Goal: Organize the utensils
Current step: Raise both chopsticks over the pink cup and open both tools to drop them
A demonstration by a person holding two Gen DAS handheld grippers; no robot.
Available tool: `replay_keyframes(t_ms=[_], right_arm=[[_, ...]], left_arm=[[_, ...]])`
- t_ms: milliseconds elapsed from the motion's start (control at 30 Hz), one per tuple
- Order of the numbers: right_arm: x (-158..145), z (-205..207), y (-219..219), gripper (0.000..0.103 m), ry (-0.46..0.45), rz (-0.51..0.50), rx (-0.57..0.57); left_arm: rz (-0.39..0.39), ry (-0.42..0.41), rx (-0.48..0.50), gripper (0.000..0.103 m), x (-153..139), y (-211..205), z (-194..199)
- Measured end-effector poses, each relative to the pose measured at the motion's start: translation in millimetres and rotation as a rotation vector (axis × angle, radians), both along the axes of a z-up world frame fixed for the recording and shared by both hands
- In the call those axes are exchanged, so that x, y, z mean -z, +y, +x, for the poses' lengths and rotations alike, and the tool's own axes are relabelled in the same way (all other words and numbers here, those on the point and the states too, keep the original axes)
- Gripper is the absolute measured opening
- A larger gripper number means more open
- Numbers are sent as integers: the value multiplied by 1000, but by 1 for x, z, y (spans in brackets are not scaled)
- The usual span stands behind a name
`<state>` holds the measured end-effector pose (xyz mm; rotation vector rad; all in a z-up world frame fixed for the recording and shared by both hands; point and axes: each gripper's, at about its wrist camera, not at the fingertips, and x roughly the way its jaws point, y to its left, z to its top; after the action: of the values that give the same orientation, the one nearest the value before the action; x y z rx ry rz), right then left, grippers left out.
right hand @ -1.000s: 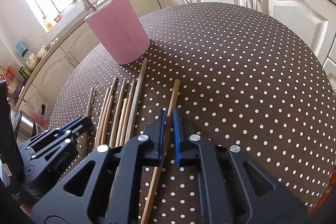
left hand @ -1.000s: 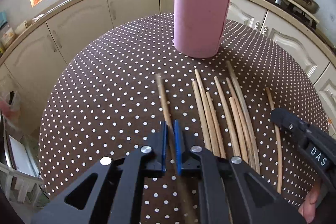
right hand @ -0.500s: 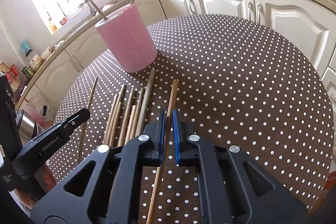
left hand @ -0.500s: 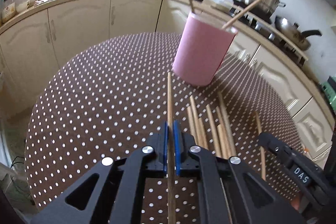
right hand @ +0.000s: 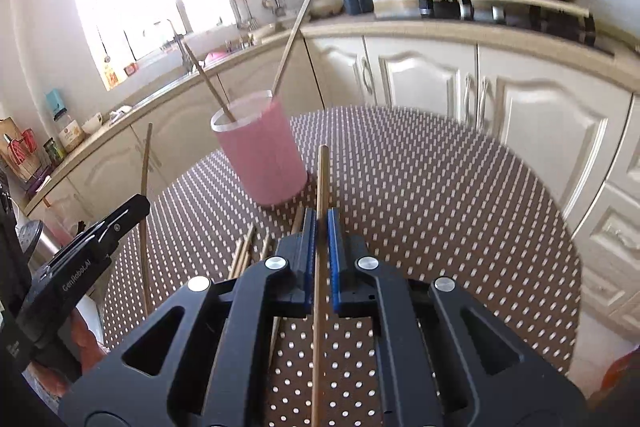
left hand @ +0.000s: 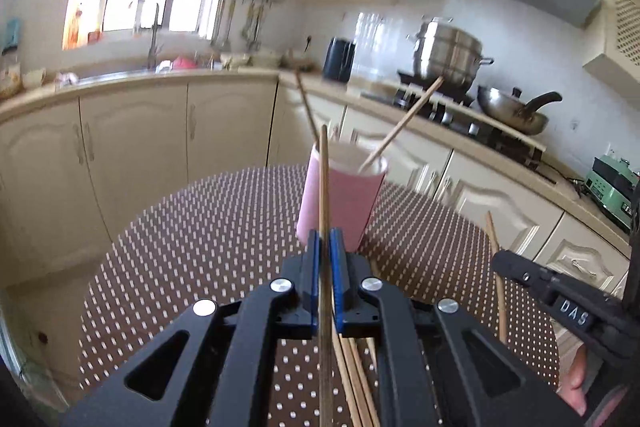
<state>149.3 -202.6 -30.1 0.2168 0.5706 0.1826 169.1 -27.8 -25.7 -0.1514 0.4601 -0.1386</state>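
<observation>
My left gripper (left hand: 325,239) is shut on a wooden chopstick (left hand: 324,179), held off the table with its tip in front of the pink cup (left hand: 352,199). My right gripper (right hand: 320,223) is shut on another chopstick (right hand: 322,183), also lifted, to the right of the pink cup (right hand: 264,155). Two chopsticks (right hand: 294,27) lean inside the cup. Several loose chopsticks (right hand: 244,255) lie on the dotted tablecloth between the grippers. Each wrist view shows the other gripper at its edge: the right gripper (left hand: 504,263) and the left gripper (right hand: 136,205), each with its stick.
The round table (right hand: 460,195) has a brown white-dotted cloth. Cream cabinets (right hand: 540,115) curve behind it. On the counter stand a steel pot (left hand: 448,47), a wok (left hand: 512,107), a dark kettle (left hand: 339,61) and a sink tap (left hand: 154,35).
Both grippers have risen off the table and tilted up, each carrying its chopstick. The sticks that lay flat now point toward the cup, and more of the kitchen wall shows.
</observation>
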Motion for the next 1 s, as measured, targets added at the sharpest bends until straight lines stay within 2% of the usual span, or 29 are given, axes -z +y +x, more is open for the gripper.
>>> replay_keyframes(t_ms=[433,667,800,1000], right_arm=[[-54,-4,9,6,-164,-67,1],[-76,3,12,6,-218,-78,16],[-92,8,13,6,-235,-68,35],[-115,12,19,5,-309,-57,51]], left_arm=[[-10,-118,-3,6,-35,-1,-4],[-42,-182,1,6,-58,4,-4],[-34,-209,-9,6,-73,5,1],[-55,-270,-24,6,-98,9,4]])
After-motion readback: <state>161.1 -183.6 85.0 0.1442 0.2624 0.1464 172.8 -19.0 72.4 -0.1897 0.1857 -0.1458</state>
